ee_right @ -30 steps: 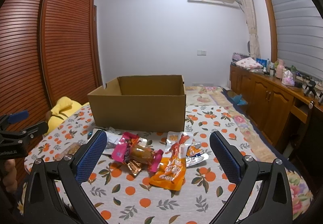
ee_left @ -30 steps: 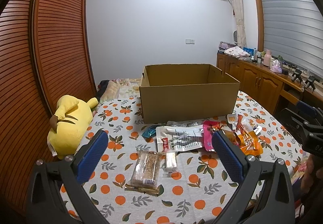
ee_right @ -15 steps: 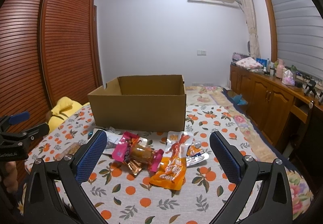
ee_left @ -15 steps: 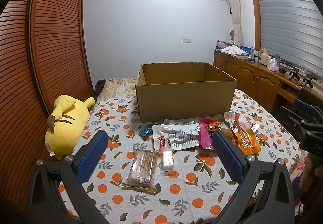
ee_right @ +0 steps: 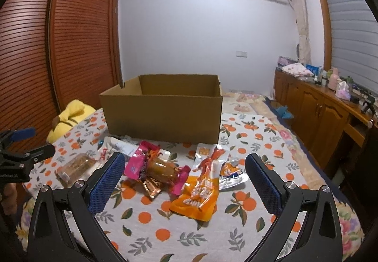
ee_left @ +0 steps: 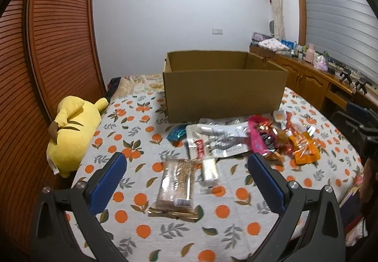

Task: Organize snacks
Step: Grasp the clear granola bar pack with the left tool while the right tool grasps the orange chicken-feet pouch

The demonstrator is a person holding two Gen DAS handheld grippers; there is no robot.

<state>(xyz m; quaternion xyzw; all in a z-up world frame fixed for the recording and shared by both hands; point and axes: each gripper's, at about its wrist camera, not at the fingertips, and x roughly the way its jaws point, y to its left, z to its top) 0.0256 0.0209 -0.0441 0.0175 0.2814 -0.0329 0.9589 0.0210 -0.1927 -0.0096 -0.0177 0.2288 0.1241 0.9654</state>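
An open cardboard box [ee_left: 224, 94] [ee_right: 163, 115] stands on the orange-print cloth, and I cannot see its floor. Snacks lie in front of it. A clear-wrapped brown cake bar [ee_left: 176, 184] [ee_right: 75, 165] and a small white packet [ee_left: 209, 168] lie between my left gripper's fingers, below them. The left gripper [ee_left: 186, 163] is open and holds nothing. Farther off lie a silver pouch [ee_left: 217, 141], a teal wrapper [ee_left: 177, 133], a pink packet [ee_left: 262, 139] [ee_right: 137, 162] and an orange pouch [ee_left: 304, 148] [ee_right: 198, 195]. My right gripper [ee_right: 184, 165] is open above the pink and orange packs.
A yellow plush toy [ee_left: 70, 129] [ee_right: 68, 117] lies at the left edge of the bed. Slatted wooden wardrobe doors [ee_left: 59, 37] rise on the left. A wooden sideboard [ee_right: 319, 106] with bottles runs along the right wall. The other gripper shows at each view's edge.
The left gripper has come lower and nearer the cloth, so the cake bar and white packet sit larger between its fingers. The right view is nearly unchanged.
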